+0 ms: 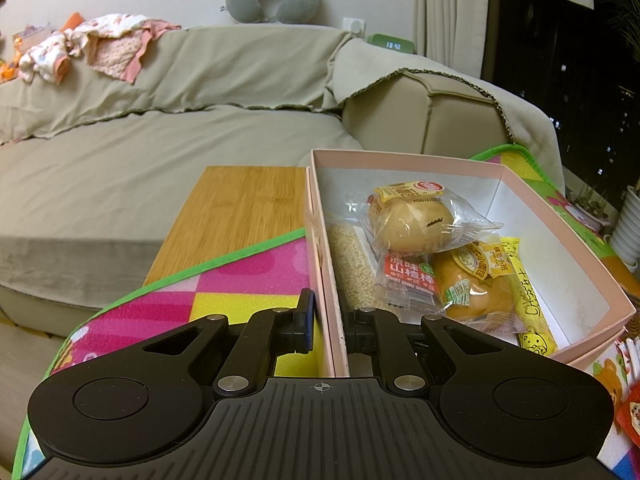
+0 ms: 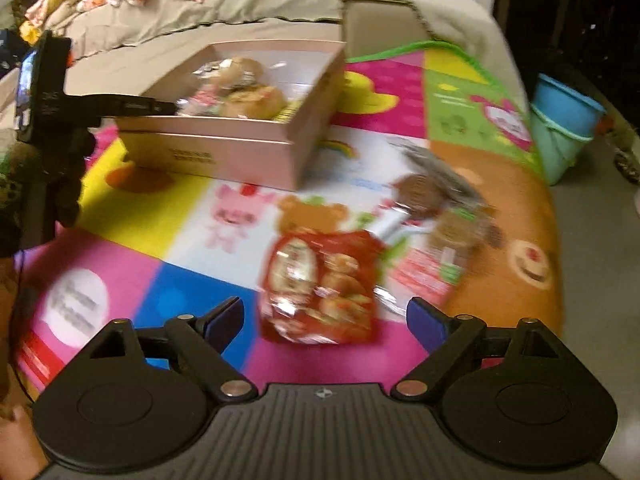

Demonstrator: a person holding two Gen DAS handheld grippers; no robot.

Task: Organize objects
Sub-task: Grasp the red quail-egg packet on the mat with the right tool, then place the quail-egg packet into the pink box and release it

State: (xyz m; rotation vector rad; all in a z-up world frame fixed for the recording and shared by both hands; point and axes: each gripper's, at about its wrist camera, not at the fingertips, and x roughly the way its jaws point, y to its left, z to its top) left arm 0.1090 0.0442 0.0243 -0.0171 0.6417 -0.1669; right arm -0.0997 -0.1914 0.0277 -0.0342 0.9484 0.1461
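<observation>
While a beige fabric-covered sofa (image 1: 160, 128) fills the background, a bright patchwork play mat (image 2: 192, 216) printed with cartoon animals lies in front of it and carries everything else. On the mat stands an open pale pink cardboard box (image 1: 560, 240) with a white inside, holding wrapped round buns (image 1: 408, 220), a yellow snack bar (image 1: 528, 300) and a long pack of pale grains (image 1: 352, 268).

Next, the left gripper (image 1: 326, 328) straddles the box's near-left wall, one finger outside over the mat and the other inside beside the grain pack; the two fingers sit close on either side of that wall, pinching it.

Well apart from the box, a red crinkly snack packet (image 2: 320, 288) showing golden pieces lies flat on the mat. It rests just ahead of the right gripper (image 2: 326, 316), centred in the gap between the two blue-padded fingers (image 2: 224, 316), which are spread wide and touch nothing. Beyond it lie further wrapped snacks (image 2: 432, 216), blurred.
</observation>
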